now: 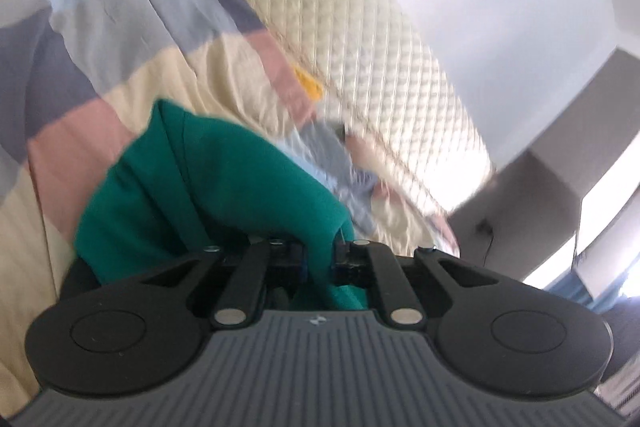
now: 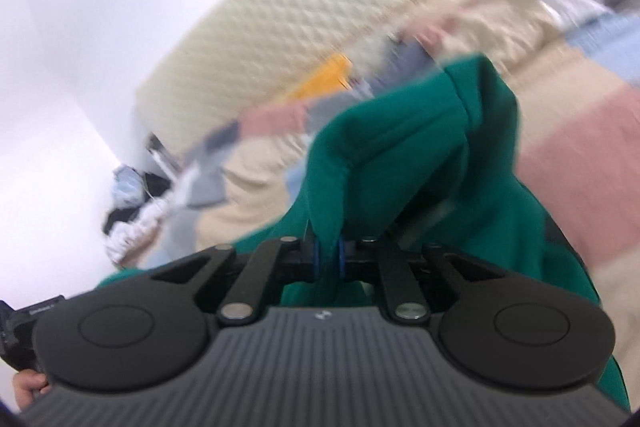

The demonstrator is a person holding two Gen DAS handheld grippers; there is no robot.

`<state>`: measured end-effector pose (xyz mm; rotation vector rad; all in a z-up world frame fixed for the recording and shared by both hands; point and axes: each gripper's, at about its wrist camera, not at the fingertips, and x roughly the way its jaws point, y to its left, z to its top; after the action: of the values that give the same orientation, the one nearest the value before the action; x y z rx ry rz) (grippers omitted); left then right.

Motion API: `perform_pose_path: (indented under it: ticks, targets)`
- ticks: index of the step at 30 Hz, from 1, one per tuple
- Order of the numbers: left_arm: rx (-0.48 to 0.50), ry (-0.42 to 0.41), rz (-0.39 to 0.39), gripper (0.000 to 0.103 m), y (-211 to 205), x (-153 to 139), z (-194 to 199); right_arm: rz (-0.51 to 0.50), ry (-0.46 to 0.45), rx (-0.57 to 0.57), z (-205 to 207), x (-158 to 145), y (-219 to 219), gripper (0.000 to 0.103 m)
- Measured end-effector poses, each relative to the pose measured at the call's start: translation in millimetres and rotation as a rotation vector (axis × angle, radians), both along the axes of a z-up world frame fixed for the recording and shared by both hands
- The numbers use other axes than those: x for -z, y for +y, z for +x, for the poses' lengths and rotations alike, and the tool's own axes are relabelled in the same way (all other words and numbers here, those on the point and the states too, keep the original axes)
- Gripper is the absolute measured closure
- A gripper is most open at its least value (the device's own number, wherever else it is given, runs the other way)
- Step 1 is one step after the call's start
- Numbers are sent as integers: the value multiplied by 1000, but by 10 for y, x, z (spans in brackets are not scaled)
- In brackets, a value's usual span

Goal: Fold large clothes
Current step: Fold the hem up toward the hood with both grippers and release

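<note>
Left tool (image 1: 318,259) is clenched on a fold of the green fleece garment (image 1: 208,187); right tool (image 2: 329,255) likewise grips it. The garment hangs bunched above the pastel checked bed cover (image 1: 120,39). Judgement: folding is barely begun; no flat, finished fold is visible.

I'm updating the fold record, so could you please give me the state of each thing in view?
Left tongs: shut on the green garment.
Right tongs: shut on the green garment.
Green garment: bunched, lifted at both gripped spots.
Checked bedspread: spread over the bed, creased.
Quilted mattress: stands on edge behind the bed.
</note>
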<state>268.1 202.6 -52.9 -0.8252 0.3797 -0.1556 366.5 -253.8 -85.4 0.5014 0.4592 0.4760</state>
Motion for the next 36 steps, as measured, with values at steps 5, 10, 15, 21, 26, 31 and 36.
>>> perform_pose_path:
  ticks: [5,10,15,21,26,31,36]
  targets:
    - [-39,76,87,93,-34,163,145,-92,-27,28,106,82,122,92]
    - [-36,173,239,93,-173,415,292,-195,87,40,210,602,191,92]
    - [-15,185,270,91,-264,405,208,-223,102,39,153,630,202,87]
    - [-62,153,294,65,-292,182,-44,-248,59,71,-171,396,149,68]
    - [-69,114,366,62,-385,-8,-449,-294,-24,28,-572,117,183,66]
    - [-11,52,376,62,-665,-273,-745,-282,-91,-52,-980,-96,340,66]
    - [125,-32,391,62,-1073,-444,-941,-285,-105,-109,-1159,-181,539,66]
